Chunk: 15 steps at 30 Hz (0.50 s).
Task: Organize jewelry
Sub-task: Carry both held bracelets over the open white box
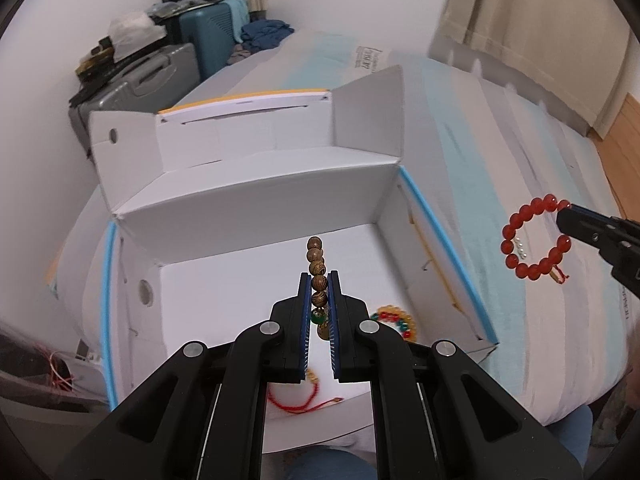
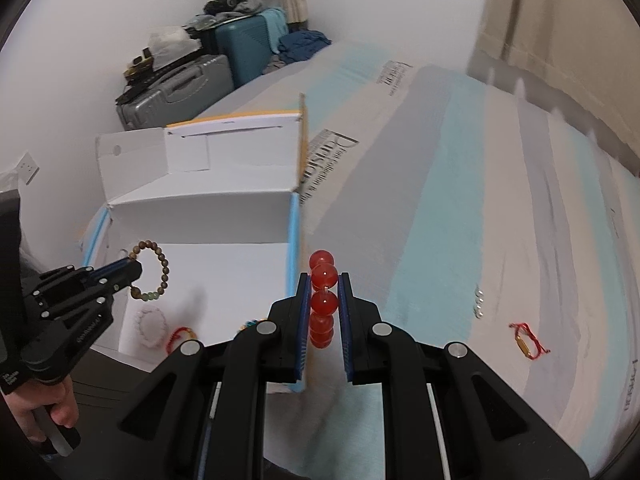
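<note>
Striped bed [image 2: 460, 200] as our workspace: left claw [image 1: 319, 280] pinches the wooden bracelet [image 1: 316, 258] over the white box [image 1: 248, 208] to drop it; right claw [image 2: 324, 280] grips the red bracelet [image 2: 323, 276] beside it, queued next.

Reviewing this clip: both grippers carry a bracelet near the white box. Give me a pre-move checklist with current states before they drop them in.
1. Left gripper shut on the wooden bead bracelet: ok.
2. Wooden bead bracelet over the open white box: ok, box floor lies behind it.
3. Right gripper shut on the red bead bracelet: ok.
4. Red bead bracelet over the box: not ok, it hangs outside the box's right wall, above the bed.
5. Free floor below the left drop: cannot tell; a multicolour bead bracelet and a red cord bracelet already lie nearby.
6. Loose pieces remaining on the bed: not ok, a red cord charm and small pearls remain.
</note>
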Each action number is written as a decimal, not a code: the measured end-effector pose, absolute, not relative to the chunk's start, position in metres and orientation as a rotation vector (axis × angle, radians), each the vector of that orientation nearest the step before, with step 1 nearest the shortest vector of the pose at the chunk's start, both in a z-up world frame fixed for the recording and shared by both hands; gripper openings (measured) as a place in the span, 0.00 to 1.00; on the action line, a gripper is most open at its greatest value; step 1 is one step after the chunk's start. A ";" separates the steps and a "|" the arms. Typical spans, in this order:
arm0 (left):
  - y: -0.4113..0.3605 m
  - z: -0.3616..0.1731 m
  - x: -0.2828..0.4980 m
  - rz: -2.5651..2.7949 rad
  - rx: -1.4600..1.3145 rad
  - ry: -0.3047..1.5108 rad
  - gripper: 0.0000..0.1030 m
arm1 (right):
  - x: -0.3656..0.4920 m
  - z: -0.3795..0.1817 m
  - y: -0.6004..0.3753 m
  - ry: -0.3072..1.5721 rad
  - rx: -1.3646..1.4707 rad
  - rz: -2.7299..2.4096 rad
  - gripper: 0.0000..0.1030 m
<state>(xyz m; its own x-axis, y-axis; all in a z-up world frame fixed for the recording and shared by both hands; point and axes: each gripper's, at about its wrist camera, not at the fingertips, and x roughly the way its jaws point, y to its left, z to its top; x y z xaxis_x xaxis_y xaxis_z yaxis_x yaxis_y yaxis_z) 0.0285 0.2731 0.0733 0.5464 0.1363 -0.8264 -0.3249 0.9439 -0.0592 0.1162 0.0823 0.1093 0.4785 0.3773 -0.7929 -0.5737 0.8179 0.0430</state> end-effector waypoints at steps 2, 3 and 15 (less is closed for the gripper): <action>0.281 0.073 0.024 0.288 -0.219 0.956 0.07 | 0.113 0.113 0.093 0.894 -0.247 0.604 0.12; 0.284 0.073 0.022 0.293 -0.221 0.956 0.07 | 0.111 0.114 0.097 0.892 -0.249 0.610 0.12; 0.318 0.057 0.000 0.343 -0.253 0.975 0.07 | 0.088 0.104 0.147 0.896 -0.291 0.681 0.12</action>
<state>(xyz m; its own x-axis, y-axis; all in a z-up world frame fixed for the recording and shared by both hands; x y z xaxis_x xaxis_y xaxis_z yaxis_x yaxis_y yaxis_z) 0.0001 0.3181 0.0567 0.5141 0.1701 -0.8407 -0.3941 0.9174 -0.0554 0.0885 0.1472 0.1038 0.4355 0.4210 -0.7957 -0.6539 0.7554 0.0418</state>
